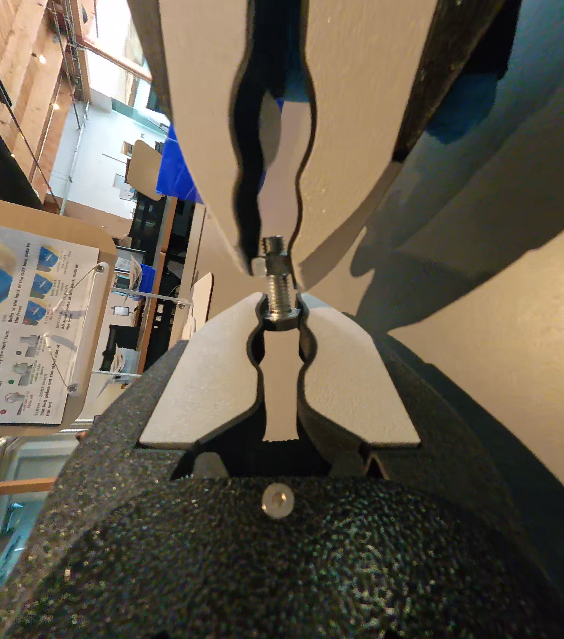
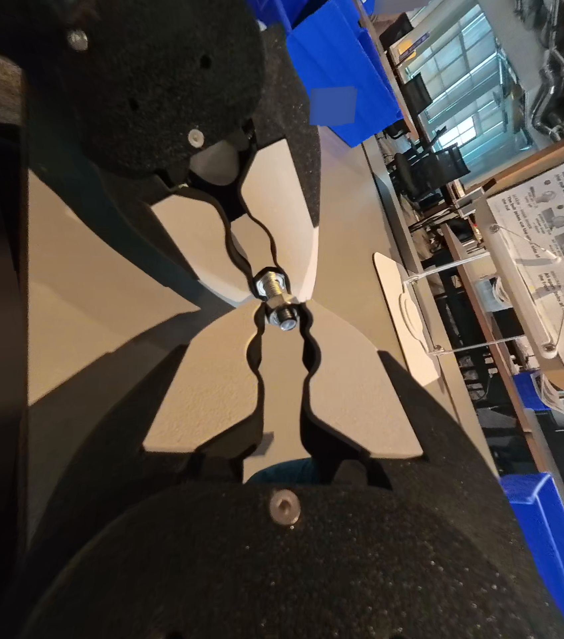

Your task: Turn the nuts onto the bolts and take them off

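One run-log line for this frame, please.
left gripper: shut on bolt head | right gripper: shut on nut | nut partway along thread

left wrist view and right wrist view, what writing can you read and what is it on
printed sheet on the clear stand: headings and captions beside small pictures, partly readable, but I do not copy out wording.
same sheet in the right wrist view: smaller, mostly blurred.
blue bin: no readable writing.
bolt and nut: no markings visible.

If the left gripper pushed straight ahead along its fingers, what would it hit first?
The left gripper is shut on the bolt head. Pushed on, the nut and the right gripper clamping it come first, almost fingertip to fingertip.
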The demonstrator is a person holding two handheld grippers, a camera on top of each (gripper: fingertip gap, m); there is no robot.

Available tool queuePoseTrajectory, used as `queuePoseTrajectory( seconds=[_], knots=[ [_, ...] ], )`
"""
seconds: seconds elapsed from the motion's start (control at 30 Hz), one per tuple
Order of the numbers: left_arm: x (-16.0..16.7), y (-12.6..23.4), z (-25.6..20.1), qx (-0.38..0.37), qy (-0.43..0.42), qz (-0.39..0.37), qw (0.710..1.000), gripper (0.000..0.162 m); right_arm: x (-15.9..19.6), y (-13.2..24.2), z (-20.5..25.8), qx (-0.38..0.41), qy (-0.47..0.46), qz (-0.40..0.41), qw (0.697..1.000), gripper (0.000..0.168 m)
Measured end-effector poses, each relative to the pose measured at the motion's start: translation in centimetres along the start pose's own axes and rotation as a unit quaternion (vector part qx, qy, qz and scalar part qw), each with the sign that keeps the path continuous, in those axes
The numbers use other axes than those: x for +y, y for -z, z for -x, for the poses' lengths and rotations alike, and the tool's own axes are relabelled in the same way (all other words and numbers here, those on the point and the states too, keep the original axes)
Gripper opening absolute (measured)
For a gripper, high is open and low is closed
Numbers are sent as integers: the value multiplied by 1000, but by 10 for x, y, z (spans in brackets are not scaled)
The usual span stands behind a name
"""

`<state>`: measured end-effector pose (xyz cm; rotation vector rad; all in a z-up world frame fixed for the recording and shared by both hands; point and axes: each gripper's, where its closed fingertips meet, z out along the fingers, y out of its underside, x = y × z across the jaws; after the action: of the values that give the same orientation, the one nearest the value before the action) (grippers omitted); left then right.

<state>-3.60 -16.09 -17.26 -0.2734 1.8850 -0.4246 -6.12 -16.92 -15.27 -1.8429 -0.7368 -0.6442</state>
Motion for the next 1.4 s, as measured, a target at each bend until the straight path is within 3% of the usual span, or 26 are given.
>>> queuePoseTrajectory(
  seconds=[0.13,0.23,0.3,0.37,0.43,0.5,0.57,0.73,0.83,0.97,1.2,1.3,1.4],
  knots=[
    [2,0,1,-14,-25,11,1000,15,1,-1,2,-28,-67,19,997,18],
    [1,0,4,-34,-58,16,998,15,2,1,4,-77,-188,30,979,18],
    [0,0,5,-49,-85,21,995,15,1,2,6,-123,-313,35,941,18],
    [0,1,7,-62,-104,27,992,15,-1,4,8,-174,-436,24,883,17],
    [-1,2,7,-59,-95,20,994,15,-4,7,8,-217,-512,-5,831,17],
    [-3,2,9,-58,-78,12,995,15,-7,8,5,-237,-550,-36,800,18],
    [-2,2,9,-49,-56,9,997,15,-9,9,3,-234,-532,-53,812,31],
    [0,5,16,-38,20,-7,999,15,1,7,-9,-104,-295,-30,949,44],
    [-1,6,16,-27,45,-20,998,15,-1,9,-14,-35,-150,-26,988,41],
    [-3,6,12,-8,50,-28,998,15,-4,10,-12,-2,-55,-33,998,36],
    [-5,4,6,1,26,-27,999,15,-6,10,-3,-16,-24,-35,999,22],
    [-1,3,6,-6,7,-10,1000,15,-2,6,-1,-21,-41,-14,999,18],
    [3,2,12,-36,-27,12,999,15,-2,4,-2,-37,-129,5,991,18]
  ],
)
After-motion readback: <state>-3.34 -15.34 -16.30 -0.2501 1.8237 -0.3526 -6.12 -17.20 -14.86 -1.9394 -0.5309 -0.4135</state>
